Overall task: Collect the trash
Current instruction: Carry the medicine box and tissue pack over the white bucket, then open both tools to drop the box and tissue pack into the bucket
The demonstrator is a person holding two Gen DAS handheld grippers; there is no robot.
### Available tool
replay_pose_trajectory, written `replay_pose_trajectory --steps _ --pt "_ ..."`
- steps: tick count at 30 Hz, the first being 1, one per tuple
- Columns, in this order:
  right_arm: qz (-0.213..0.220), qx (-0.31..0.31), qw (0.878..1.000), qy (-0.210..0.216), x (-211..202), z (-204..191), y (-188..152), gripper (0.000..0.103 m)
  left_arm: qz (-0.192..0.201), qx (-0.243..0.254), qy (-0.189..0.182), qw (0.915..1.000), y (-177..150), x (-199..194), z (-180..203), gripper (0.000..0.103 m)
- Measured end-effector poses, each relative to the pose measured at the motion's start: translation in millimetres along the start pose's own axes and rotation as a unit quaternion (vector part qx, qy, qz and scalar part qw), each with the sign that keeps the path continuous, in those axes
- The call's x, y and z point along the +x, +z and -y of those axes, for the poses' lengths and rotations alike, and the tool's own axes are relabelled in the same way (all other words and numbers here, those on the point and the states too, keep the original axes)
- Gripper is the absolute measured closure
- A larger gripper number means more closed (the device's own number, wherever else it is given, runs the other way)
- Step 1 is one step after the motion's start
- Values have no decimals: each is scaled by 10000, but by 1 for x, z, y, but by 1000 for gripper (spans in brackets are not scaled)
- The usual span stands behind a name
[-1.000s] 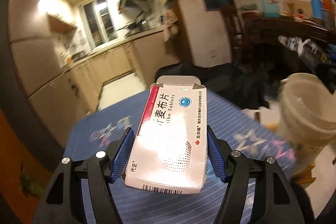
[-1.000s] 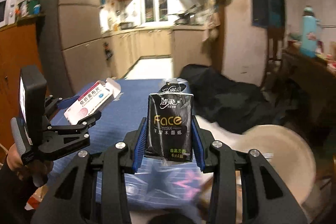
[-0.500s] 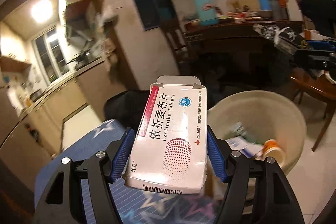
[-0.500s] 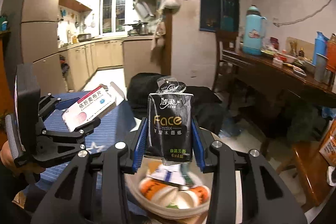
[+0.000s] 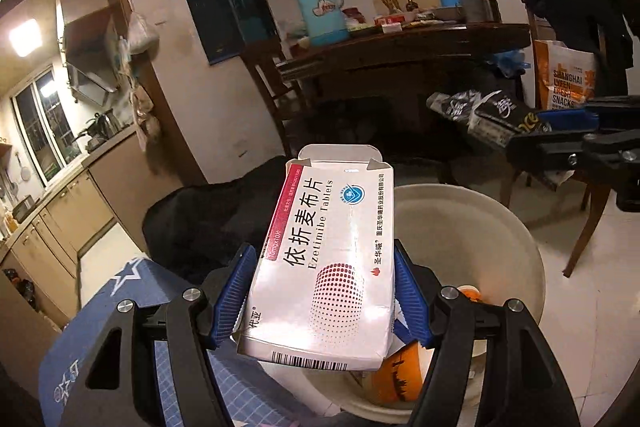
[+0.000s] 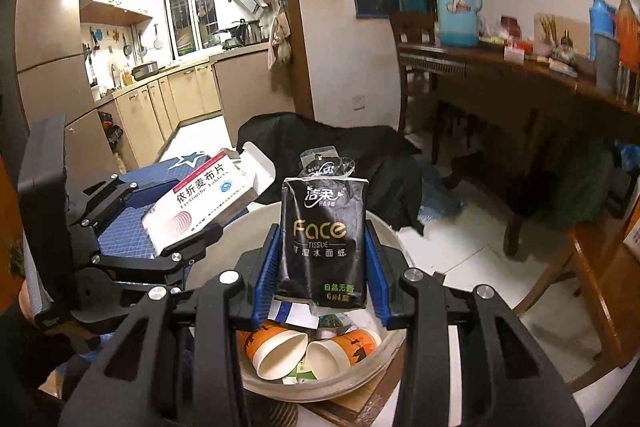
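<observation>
Cardboard tablet box [image 5: 328,259] and tissue pack [image 6: 323,239] above bin rim [image 6: 390,227]

A white tablet box [image 5: 324,263] is clamped between the left gripper's [image 5: 325,291] blue pads; a cream bin [image 5: 516,251] with paper cups [image 5: 400,375] is seen below.
</observation>
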State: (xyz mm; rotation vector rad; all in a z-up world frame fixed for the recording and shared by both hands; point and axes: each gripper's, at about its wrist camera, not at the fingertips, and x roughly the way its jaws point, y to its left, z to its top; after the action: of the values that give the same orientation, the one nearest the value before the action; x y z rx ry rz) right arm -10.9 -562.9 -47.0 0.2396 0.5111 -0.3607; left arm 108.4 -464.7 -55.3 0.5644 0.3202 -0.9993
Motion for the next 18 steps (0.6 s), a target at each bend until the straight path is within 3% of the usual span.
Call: replay_pose_trajectory --steps 18 --pt "-195 189 9995 175 21 14 -1 65 -172 -42 -375 9991 -9 19 -3 35"
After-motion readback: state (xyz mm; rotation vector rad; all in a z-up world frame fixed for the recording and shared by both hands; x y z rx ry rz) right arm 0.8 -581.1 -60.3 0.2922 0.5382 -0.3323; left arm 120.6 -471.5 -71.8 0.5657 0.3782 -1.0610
